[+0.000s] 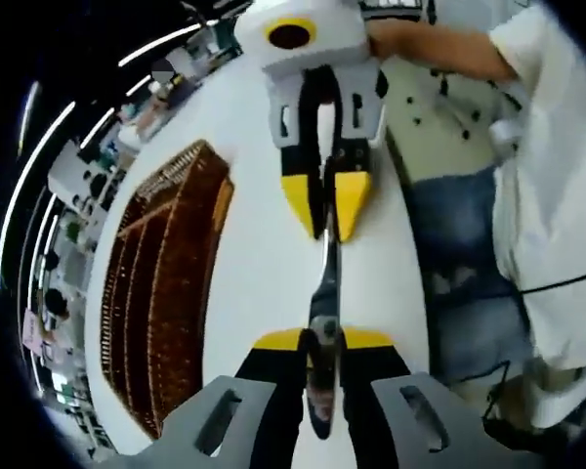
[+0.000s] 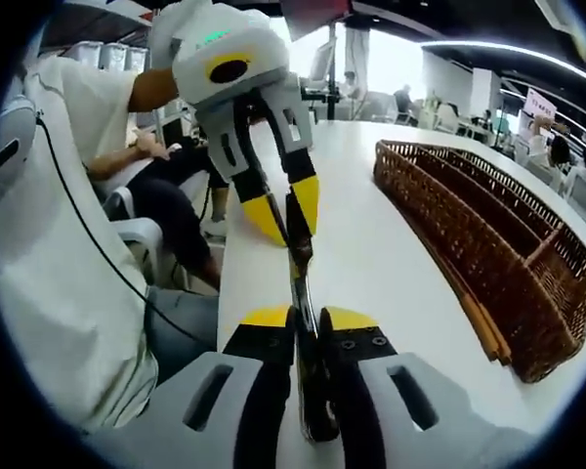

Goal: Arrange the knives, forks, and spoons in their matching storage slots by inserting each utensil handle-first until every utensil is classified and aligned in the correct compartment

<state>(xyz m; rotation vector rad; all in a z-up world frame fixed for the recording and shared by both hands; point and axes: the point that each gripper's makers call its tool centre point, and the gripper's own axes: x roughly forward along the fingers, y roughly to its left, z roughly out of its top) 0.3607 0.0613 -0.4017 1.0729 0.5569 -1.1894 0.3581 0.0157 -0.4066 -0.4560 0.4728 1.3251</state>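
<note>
A slim metal utensil (image 1: 326, 264) hangs over the white table (image 1: 264, 293), held at both ends; I cannot tell which kind it is. In the left gripper view my left gripper (image 1: 322, 341) is shut on its near end, and the right gripper (image 1: 327, 207) comes in from the top, shut on its far end. In the right gripper view my right gripper (image 2: 308, 318) is clamped on the utensil (image 2: 301, 278), with the left gripper (image 2: 289, 217) closed on it from above. A brown wicker tray (image 2: 439, 244) with long compartments lies to the right, and its slots look empty.
The wicker tray (image 1: 215, 225) lies left of the utensil in the left gripper view. A person in a white shirt (image 2: 68, 283) stands at the table's edge (image 2: 227, 283). Someone sits on a chair (image 2: 142, 234) behind. Other desks and people fill the far room.
</note>
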